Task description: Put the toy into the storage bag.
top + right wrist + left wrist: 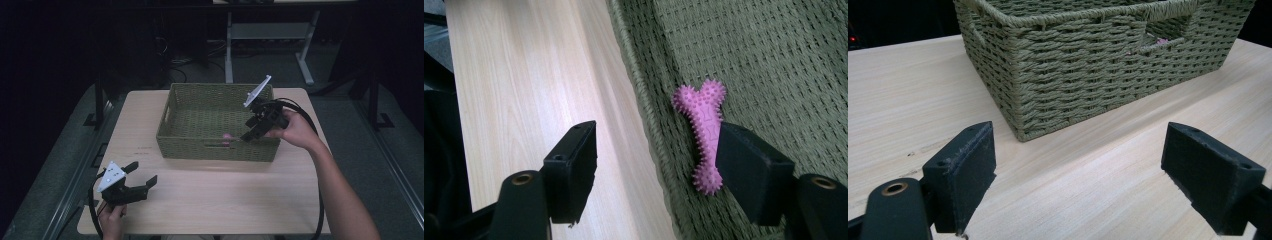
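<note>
A pink spiky bone-shaped toy (pixel 705 130) lies inside the green woven basket (pixel 215 150), close against its front wall. In the high view the toy (pixel 227 138) is a small pink spot near the basket's front. My right gripper (pixel 248 131) hangs over the basket's front right part, tilted down. It is open (pixel 659 165), with one jaw over the table outside the rim and the other inside, right beside the toy. My left gripper (pixel 144 173) is low over the table's front left, open and holding nothing (pixel 1078 170), pointing at the basket's corner (pixel 1088 65).
The light wooden table (pixel 210 200) has bare room in front of and to the left of the basket. Pink shows through the basket's handle hole (pixel 1160 41). Behind the table are the legs of another desk (pixel 229 60) and cables on the dark floor.
</note>
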The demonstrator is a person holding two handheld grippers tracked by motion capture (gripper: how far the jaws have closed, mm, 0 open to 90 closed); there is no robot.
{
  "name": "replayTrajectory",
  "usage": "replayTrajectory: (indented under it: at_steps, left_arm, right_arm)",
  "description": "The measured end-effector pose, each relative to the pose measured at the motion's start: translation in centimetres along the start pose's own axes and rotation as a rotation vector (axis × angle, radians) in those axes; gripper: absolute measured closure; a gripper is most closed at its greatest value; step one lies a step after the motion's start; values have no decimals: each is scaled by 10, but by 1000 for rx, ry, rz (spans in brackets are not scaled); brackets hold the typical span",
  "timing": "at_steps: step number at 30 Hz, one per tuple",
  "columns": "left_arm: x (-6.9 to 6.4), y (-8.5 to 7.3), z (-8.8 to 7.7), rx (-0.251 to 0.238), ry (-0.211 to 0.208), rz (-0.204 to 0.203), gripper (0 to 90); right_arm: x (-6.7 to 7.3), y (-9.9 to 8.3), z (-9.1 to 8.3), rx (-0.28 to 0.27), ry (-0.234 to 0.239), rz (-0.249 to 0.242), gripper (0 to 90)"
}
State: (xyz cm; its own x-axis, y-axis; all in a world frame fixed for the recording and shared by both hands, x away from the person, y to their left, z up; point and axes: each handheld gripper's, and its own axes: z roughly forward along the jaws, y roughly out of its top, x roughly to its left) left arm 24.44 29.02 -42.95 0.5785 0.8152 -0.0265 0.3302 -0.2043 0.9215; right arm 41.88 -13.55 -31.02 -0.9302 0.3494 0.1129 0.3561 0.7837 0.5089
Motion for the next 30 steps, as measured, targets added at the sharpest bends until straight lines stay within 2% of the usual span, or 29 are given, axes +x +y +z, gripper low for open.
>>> replayTrajectory:
  at_steps: [7,30]
  left_arm:
    - [1,0,0,-3,0,-4,139]
    - [0,0,-1,-1,4,-2,138]
  right_arm:
    - [10,-7,-3,-13,-8,-7,306]
    - [45,-36,7,-19,-5,-52,294]
